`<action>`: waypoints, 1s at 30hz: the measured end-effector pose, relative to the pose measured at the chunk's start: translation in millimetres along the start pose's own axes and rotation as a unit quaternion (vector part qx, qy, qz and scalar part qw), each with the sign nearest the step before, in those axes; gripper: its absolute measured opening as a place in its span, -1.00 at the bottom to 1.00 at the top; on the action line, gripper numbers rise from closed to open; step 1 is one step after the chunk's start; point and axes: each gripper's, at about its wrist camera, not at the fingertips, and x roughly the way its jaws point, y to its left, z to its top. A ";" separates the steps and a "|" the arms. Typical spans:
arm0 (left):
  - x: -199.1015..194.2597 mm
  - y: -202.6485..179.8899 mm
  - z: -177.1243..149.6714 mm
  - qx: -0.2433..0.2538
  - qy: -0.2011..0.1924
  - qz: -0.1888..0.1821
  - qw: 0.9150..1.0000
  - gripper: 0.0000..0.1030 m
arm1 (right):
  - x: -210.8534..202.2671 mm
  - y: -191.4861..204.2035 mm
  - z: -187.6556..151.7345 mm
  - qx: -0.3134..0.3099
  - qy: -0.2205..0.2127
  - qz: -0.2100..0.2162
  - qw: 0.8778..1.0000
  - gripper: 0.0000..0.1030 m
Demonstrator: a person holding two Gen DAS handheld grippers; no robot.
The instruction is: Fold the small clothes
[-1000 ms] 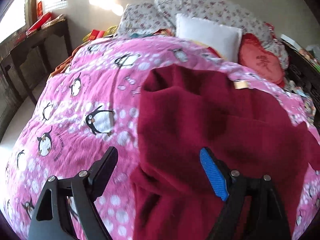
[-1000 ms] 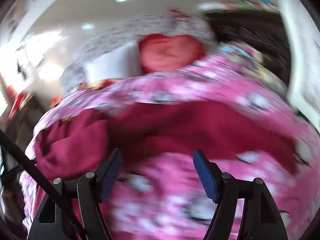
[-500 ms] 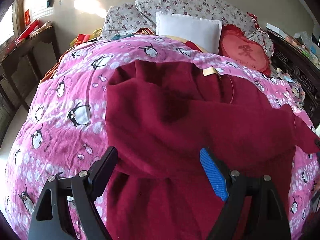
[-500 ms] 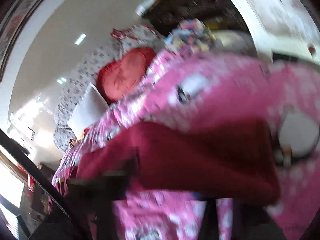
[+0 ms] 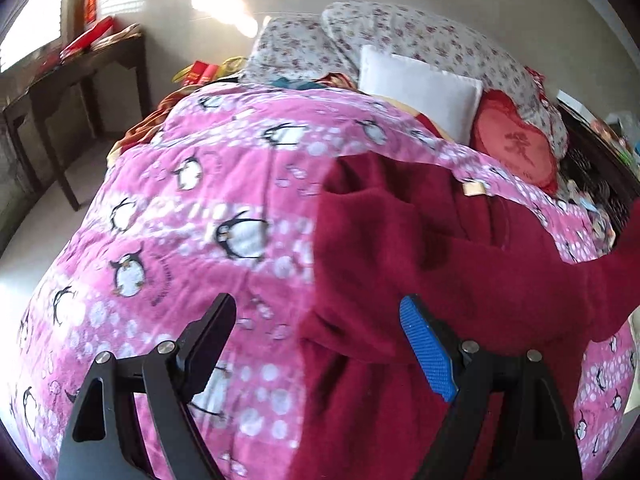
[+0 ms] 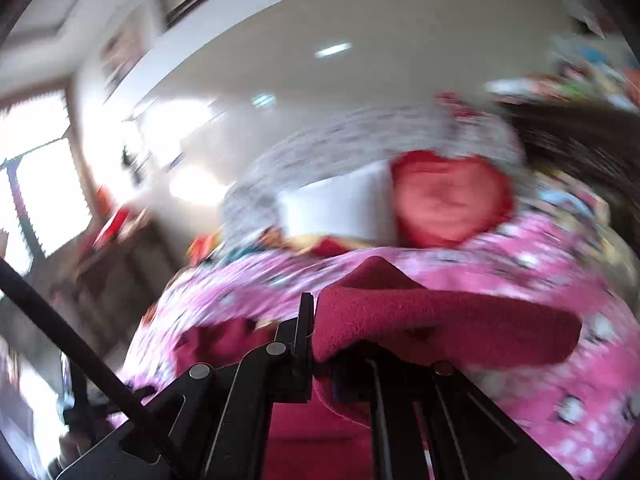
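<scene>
A dark red fleece garment (image 5: 440, 248) lies spread on the pink penguin quilt (image 5: 192, 240), with a small tan label near its far edge. My left gripper (image 5: 320, 344) is open above the garment's left edge, holding nothing. In the blurred right wrist view, my right gripper (image 6: 320, 344) is shut on a fold of the same red garment (image 6: 432, 320) and holds it lifted above the quilt (image 6: 560, 380). In the left wrist view the garment's right end (image 5: 628, 256) rises off the bed.
A white pillow (image 5: 420, 92), a red heart cushion (image 5: 516, 152) and floral pillows (image 5: 400, 36) lie at the bed's head. A dark wooden table (image 5: 72, 76) stands to the left by the window. Cluttered dark furniture (image 5: 600, 156) borders the right side.
My right gripper has closed on the garment's edge and lifted it. My left gripper has shifted left, from over the garment's middle to its left edge, still open.
</scene>
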 end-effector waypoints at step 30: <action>26.8 -47.1 -20.4 0.073 0.002 -0.001 0.997 0.68 | 72.7 -0.6 -104.2 0.031 0.095 0.066 0.993 0.70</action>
